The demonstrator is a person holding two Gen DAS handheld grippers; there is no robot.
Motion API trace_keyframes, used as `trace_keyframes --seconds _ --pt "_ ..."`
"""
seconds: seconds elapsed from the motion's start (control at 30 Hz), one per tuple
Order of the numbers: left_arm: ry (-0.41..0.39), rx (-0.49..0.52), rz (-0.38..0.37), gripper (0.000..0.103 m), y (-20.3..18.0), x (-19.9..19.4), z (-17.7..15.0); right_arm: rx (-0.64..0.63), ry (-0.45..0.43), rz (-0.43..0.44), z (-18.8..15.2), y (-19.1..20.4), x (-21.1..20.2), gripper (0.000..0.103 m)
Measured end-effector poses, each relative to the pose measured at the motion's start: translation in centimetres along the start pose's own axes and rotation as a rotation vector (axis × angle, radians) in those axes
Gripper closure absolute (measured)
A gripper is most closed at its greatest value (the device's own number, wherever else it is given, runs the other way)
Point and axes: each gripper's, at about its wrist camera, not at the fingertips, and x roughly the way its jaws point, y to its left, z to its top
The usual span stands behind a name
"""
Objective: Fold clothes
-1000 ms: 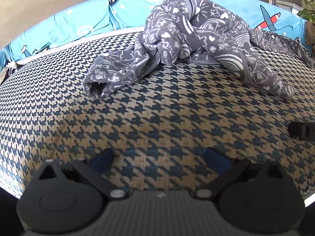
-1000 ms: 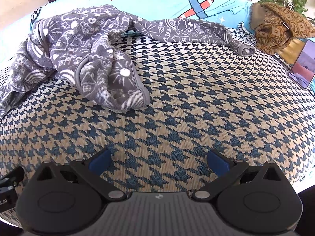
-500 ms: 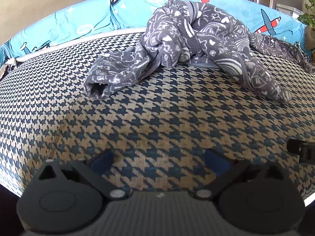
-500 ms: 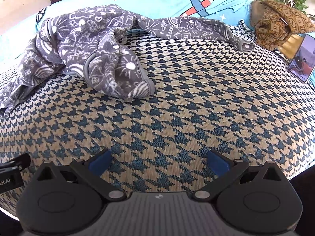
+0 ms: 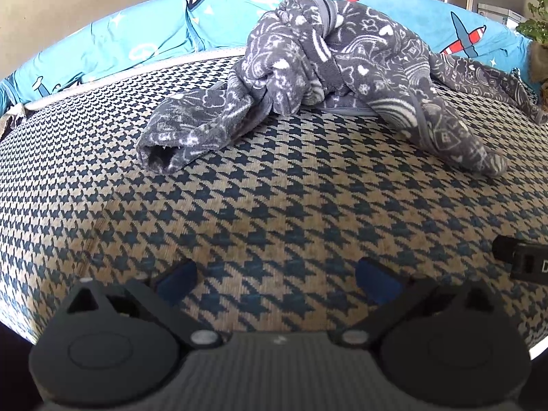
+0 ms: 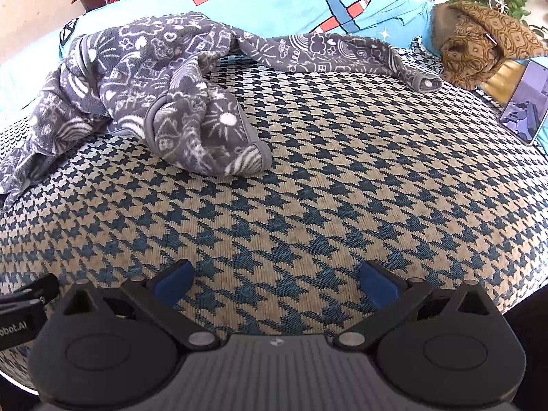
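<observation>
We held the left gripper [image 5: 275,279] & right gripper [image 6: 275,279] low over the houndstooth cover [image 6: 342,188], jaws spread w/ nothing between, prob. since the grey fleece garment [image 6: 164,102] lay crumpled, unfolded, well ahead.

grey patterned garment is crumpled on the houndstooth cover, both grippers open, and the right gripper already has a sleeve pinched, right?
Not quite. The right gripper holds nothing: the right wrist view shows only houndstooth cover between its open fingers, well short of the grey patterned garment. The garment is crumpled, and the left gripper is also open.
</observation>
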Motion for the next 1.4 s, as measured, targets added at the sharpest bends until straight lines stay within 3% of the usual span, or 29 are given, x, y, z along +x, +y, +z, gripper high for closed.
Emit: trace_keyframes --seconds 0.47,0.7,1.27,1.4 --pt "-0.024 0.018 0.021 0.0 -1.4 1.6 -0.2 -0.017 -0.028 -0.015 -0.1 0.7 0.0 0.0" --pt "-0.024 0.008 0.02 0.0 0.0 1.0 -0.8 -0.016 -0.029 -0.007 0.0 0.7 -0.1 0.0" --pt "-0.016 -0.079 -0.004 0.0 1.3 1.3 0.2 0.039 -0.059 0.101 1.9 -0.2 -0.6 0.002" --pt "-0.013 -0.118 0.004 0.0 2.1 1.4 0.7 -0.012 -0.101 0.124 3.0 0.4 -0.7 0.003"
